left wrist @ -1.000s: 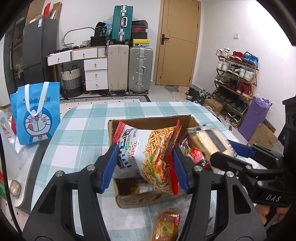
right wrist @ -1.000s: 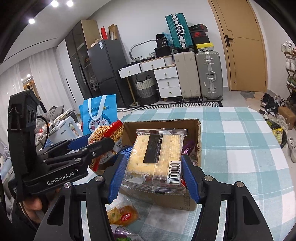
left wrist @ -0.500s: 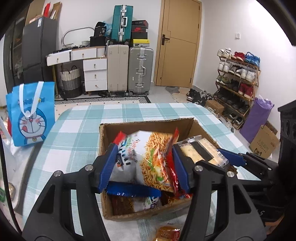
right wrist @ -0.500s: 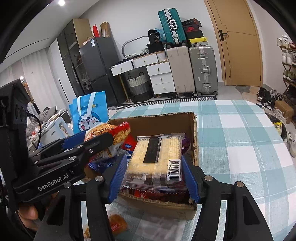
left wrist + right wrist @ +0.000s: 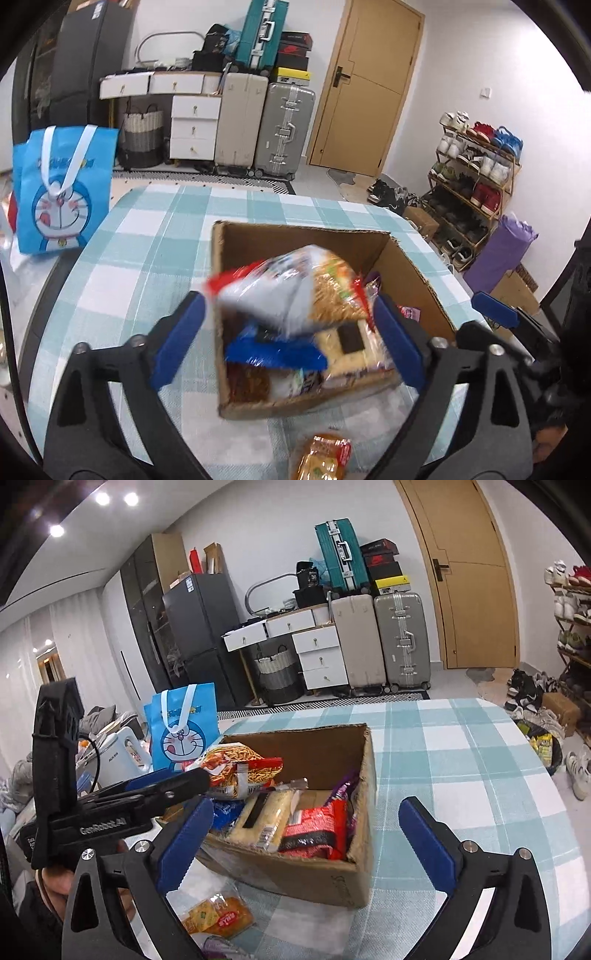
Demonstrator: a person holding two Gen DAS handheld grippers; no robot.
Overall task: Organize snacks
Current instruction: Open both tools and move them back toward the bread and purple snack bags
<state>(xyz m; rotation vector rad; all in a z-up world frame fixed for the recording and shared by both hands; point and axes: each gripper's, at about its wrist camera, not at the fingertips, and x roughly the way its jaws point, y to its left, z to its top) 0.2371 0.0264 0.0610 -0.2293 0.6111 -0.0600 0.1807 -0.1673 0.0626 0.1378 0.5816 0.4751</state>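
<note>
Snacks sit packed in the open brown cardboard box point(image 5: 325, 871) in front of you on the teal-and-white checked tablecloth point(image 5: 461, 760). Your left gripper point(image 5: 291, 328) has its blue-padded jaws opening wide, and the red-and-white noodle snack bag point(image 5: 291, 291) lies blurred between them, over the near end of the box; the pads no longer press on it, though you cannot tell from the blur whether one edge still brushes a pad. Your right gripper point(image 5: 303, 834) is opening wide too, with nothing clamped: the clear-wrapped pale yellow cracker pack point(image 5: 264, 818) lies in the box beyond its left finger point(image 5: 184, 845), tilted, leaning among the other packets. Beside that pack is a red foil packet point(image 5: 317, 830), with a purple wrapper point(image 5: 345, 786) against the right wall of the box and a blue packet point(image 5: 273, 352) under the noodle bag at the near left. Outside the box, just in front of it on the cloth, lies a small orange biscuit packet point(image 5: 218, 917). In the right wrist view your left gripper reaches in from the left with the noodle bag at its tip, over the box's left side. A blue cartoon-cat tote bag point(image 5: 61, 188) stands off the table's far left edge.
</note>
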